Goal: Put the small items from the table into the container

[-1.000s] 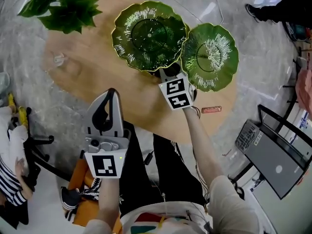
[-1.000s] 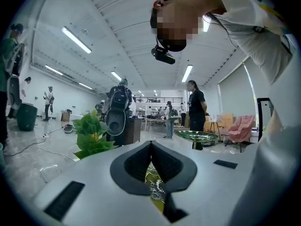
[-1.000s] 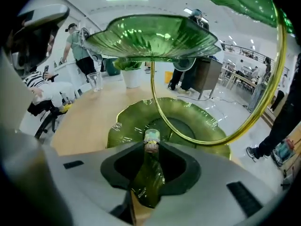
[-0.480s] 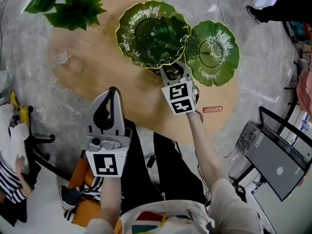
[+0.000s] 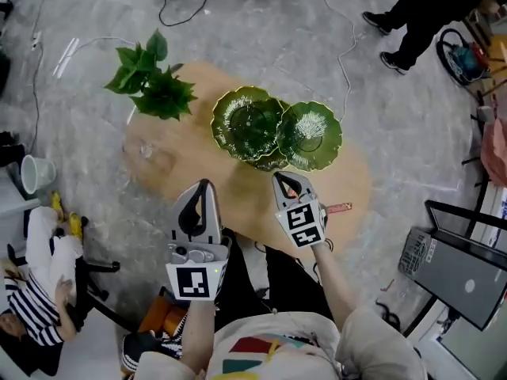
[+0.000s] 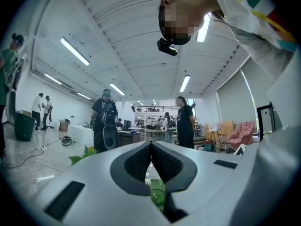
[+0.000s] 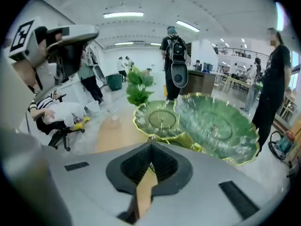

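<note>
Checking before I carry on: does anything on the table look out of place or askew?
A small reddish bar lies close to the table edge, outside the green dishes. Nothing looks spilled or broken.

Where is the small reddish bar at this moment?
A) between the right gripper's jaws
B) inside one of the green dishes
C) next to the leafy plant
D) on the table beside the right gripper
D: the reddish bar lies on the bare wooden table close beside the right gripper, whose jaws are shut with nothing between them.
</note>
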Demonstrator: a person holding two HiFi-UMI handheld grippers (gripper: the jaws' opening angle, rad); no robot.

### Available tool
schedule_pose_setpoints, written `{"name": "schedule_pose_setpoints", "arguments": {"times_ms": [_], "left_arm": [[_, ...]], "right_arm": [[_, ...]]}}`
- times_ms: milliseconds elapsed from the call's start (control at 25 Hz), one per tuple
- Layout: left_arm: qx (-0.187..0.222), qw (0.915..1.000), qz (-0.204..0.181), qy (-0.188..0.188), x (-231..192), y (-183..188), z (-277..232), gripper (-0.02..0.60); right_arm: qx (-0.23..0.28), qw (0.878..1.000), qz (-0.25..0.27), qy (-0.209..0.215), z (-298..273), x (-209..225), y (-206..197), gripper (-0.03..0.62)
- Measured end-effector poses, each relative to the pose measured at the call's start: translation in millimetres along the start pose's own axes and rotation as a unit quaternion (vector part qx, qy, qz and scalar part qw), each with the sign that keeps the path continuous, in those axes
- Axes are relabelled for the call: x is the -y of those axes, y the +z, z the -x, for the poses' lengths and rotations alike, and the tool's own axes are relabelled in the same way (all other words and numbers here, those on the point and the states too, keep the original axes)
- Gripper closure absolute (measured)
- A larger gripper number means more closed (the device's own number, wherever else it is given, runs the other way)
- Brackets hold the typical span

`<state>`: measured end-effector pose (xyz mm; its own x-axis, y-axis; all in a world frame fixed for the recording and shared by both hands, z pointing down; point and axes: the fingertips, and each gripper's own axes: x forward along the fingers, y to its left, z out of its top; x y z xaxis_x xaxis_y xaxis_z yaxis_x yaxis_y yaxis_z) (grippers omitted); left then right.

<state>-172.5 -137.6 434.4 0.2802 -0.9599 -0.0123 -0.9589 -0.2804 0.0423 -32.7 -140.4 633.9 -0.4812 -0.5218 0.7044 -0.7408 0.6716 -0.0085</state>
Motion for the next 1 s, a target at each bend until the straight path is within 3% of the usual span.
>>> {"name": "schedule_pose_setpoints", "arguments": {"times_ms": [160,280,400,640,800,1000], "left_arm": [[0.024,0.9994,-0.015,-0.017,9,69,-7,0.574],[0.037,0.9987,-0.009,-0.033,27,110,-7,0.574],[0.071,0.9944,-0.036,-0.069,50,150,-17,0.574],[0.122,0.9844,-0.057,-0.113,78,204,-24,0.574],[0.125,0.9828,-0.059,-0.123,90,206,-24,0.574],[0.113,0.9823,-0.063,-0.136,104,203,-24,0.574]], "right_arm": [[0.102,0.994,-0.003,-0.034,85,-6,94,0.580],[0.183,0.982,-0.024,-0.038,154,-14,153,0.580],[0.244,0.968,-0.001,-0.057,216,-13,193,0.580],[0.298,0.951,0.035,-0.075,280,-13,220,0.580],[0.314,0.943,0.032,-0.103,292,-6,227,0.580],[0.341,0.935,0.023,-0.098,306,-3,231,0.580]]}}
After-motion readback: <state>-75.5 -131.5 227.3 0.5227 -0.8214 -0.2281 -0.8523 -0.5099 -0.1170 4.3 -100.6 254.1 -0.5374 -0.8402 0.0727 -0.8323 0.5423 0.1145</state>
